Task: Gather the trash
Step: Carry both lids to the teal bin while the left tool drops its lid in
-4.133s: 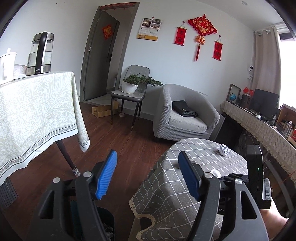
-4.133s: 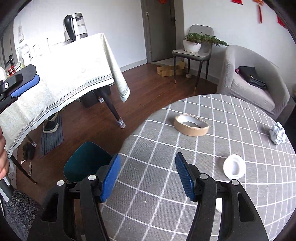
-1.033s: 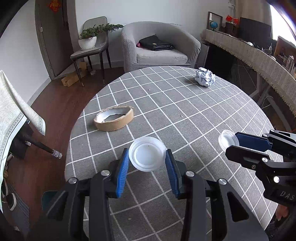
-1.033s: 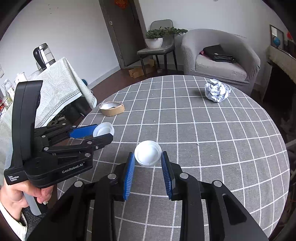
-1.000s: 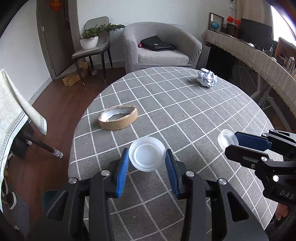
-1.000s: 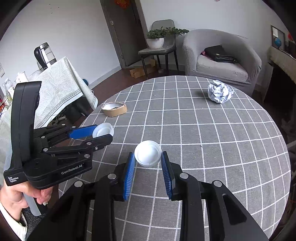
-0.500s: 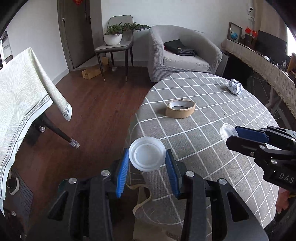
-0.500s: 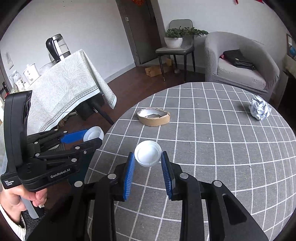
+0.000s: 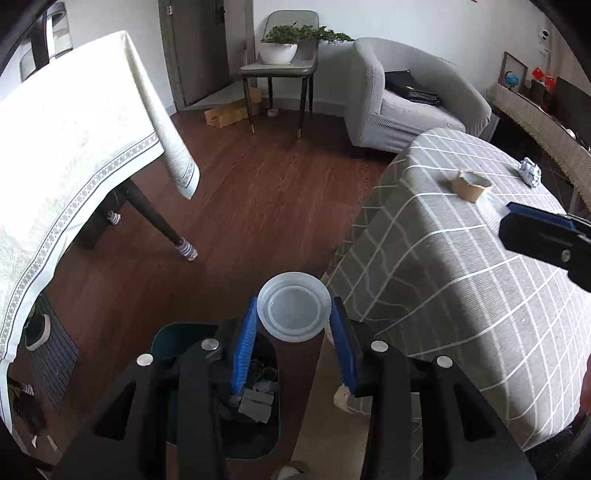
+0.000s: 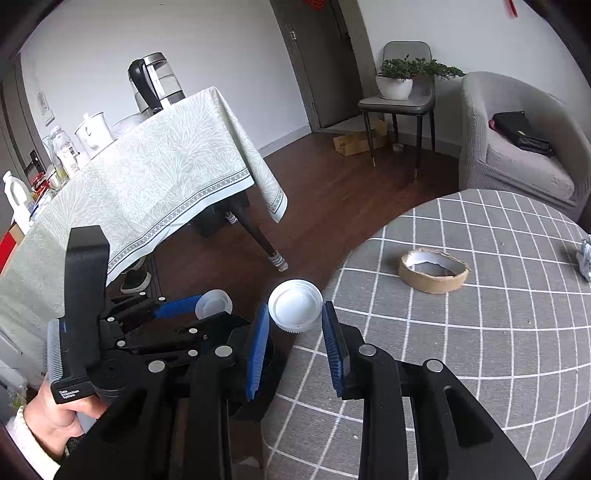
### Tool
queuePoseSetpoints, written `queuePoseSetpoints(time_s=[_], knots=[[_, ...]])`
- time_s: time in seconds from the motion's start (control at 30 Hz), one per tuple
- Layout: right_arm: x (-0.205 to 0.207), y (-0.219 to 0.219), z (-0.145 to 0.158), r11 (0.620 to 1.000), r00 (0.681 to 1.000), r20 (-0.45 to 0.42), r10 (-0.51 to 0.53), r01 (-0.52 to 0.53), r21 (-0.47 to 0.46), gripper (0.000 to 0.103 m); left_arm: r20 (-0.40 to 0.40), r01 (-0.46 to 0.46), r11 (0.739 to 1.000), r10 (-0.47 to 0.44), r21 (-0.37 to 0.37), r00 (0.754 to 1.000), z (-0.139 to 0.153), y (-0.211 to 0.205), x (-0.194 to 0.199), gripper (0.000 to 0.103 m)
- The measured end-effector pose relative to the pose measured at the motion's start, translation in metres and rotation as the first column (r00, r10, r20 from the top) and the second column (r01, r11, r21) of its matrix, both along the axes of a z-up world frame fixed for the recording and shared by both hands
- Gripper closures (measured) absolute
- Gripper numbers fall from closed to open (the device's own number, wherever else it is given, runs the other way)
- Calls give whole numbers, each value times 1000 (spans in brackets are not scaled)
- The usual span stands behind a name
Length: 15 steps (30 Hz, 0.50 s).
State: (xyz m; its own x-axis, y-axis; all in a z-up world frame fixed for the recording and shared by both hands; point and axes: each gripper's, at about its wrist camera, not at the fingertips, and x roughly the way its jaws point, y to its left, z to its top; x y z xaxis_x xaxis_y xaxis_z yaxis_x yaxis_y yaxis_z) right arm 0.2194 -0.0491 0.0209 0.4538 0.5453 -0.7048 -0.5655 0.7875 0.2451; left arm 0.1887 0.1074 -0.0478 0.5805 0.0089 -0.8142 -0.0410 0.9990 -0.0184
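Only one piece of writing reads clearly from where I hold my tongs. It sits on my left tongs (image 10: 211, 311), seen from the right-hand pair: a small white label (image 10: 72, 393) at the butt of the black handle, just above my hand (image 10: 55, 417), printed in three short lines – "Data Acquisition System".

The rest stays illegible. The bottles (image 10: 63, 149) on the cloth-covered table (image 10: 166, 166), far off to the left of my right tongs, carry labels too small to make out. The red ornament (image 10: 314, 3) over the door straight ahead is cut off at the frame's edge – no character can be read.
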Motion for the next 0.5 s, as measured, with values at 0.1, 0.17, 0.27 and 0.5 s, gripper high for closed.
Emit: queuePoseSetpoints(time_s=[0.1,0.17,0.27,0.5], knots=[[1,19,-5,1000,1000,-12,24,-24,-1,73,-37,-33,999,33,1,999,-14,22,0,61],[1,30,-8,999,999,-19,41,-41,-3,73,-54,-46,999,46,-5,998,-22,35,-2,61],[1,50,-11,998,997,-25,67,-67,-2,73,-87,-63,998,62,-6,994,-37,52,-6,61],[2,93,-27,992,991,-52,121,-121,-15,73,-193,-99,995,94,-14,977,-72,85,-6,61]])
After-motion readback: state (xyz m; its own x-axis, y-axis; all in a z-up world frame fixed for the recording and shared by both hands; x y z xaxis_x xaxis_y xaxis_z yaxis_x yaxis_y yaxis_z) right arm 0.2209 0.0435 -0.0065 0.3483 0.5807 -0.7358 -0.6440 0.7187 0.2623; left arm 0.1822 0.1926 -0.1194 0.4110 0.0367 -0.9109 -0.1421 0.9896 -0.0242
